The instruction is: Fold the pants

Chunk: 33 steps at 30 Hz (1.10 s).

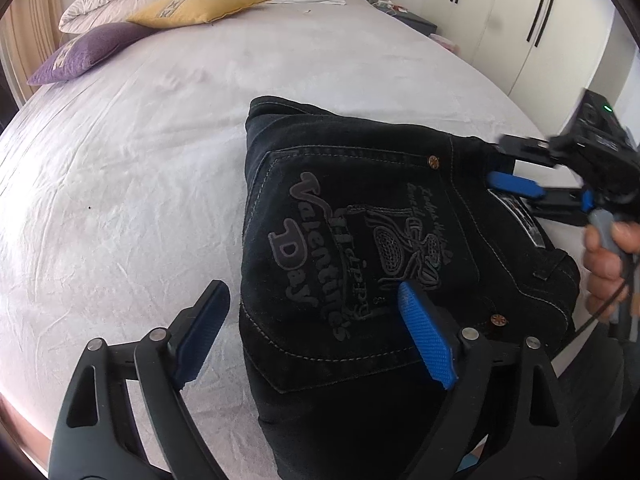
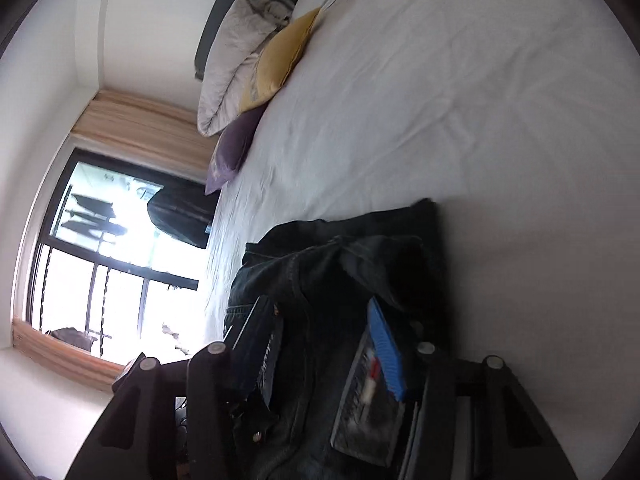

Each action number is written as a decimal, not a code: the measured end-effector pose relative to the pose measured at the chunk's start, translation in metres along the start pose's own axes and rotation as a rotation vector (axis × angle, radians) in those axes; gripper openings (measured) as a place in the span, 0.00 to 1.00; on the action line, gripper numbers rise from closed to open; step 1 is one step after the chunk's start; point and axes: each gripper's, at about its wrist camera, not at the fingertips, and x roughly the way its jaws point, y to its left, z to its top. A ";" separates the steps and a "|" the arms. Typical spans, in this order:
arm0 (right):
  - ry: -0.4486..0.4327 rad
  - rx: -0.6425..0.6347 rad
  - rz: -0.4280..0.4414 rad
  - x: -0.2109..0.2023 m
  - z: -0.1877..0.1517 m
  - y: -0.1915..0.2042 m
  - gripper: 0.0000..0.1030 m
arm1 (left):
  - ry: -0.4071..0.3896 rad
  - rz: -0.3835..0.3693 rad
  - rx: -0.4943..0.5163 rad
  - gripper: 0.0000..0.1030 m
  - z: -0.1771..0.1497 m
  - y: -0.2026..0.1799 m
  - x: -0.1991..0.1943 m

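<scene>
Folded pants (image 1: 360,248) lie centre-right, waistband toward right edge; right gripper (image 1: 516,178) there, grip unclear; left gripper (image 1: 316,332) agape, nearer lower edge.

tongs (image 1: 316,334): black arms | blue textured pads (image 1: 428,338) | silver screws

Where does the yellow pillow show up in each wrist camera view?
Left wrist: the yellow pillow lies top left, at the head of the bed.
Right wrist: yellow pillow sits top centre, tilted with the rolled view.
Shared landmark: the purple pillow right beside it.
</scene>
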 end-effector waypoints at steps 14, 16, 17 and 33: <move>0.039 -0.049 0.155 -0.014 -0.115 0.022 0.57 | -0.034 0.014 0.013 0.84 -0.024 -0.009 -0.013; 0.049 -0.046 0.163 -0.020 -0.117 0.017 0.56 | -0.046 0.013 0.011 0.84 -0.028 -0.008 -0.016; 0.058 -0.061 0.151 -0.021 -0.118 0.020 0.56 | -0.054 0.006 0.007 0.84 -0.030 -0.007 -0.019; 0.011 -0.061 0.086 -0.026 -0.108 0.012 0.69 | -0.055 -0.075 -0.037 0.84 -0.049 0.012 -0.031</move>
